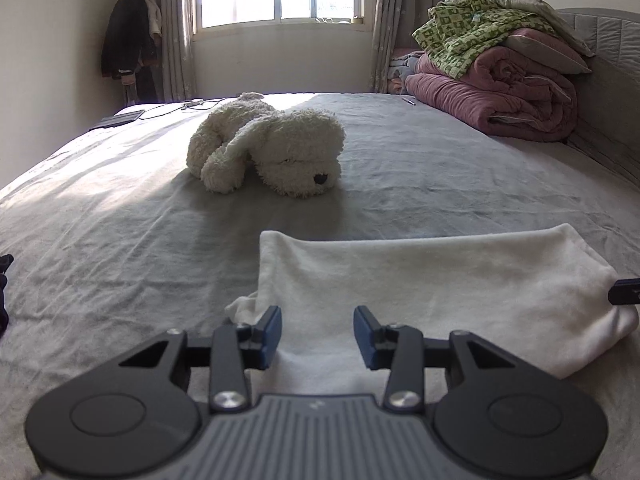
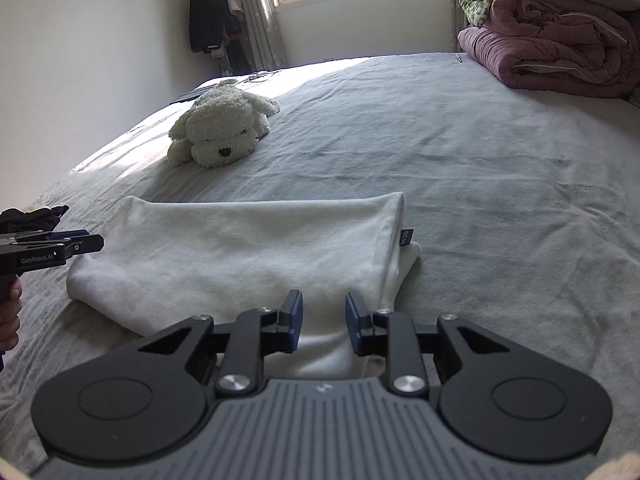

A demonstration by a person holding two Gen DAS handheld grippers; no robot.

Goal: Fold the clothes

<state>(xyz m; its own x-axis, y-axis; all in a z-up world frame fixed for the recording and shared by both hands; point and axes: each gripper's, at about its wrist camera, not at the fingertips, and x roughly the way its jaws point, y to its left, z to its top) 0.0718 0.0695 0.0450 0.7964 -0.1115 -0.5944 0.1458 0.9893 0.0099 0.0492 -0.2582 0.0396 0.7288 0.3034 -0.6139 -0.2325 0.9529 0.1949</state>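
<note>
Grippers first: the left gripper (image 1: 317,336) and right gripper (image 2: 323,322) hover with jaws apart, nothing pinched, over the near edge of a folded white garment (image 2: 248,248) lying flat on the grey bed (image 2: 500,168). Farther back lies a plush dog (image 1: 272,144).

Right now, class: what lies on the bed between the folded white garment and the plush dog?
Only bare grey bedsheet. In the left wrist view nothing sits between the white garment and the plush dog; the right wrist view agrees.
</note>
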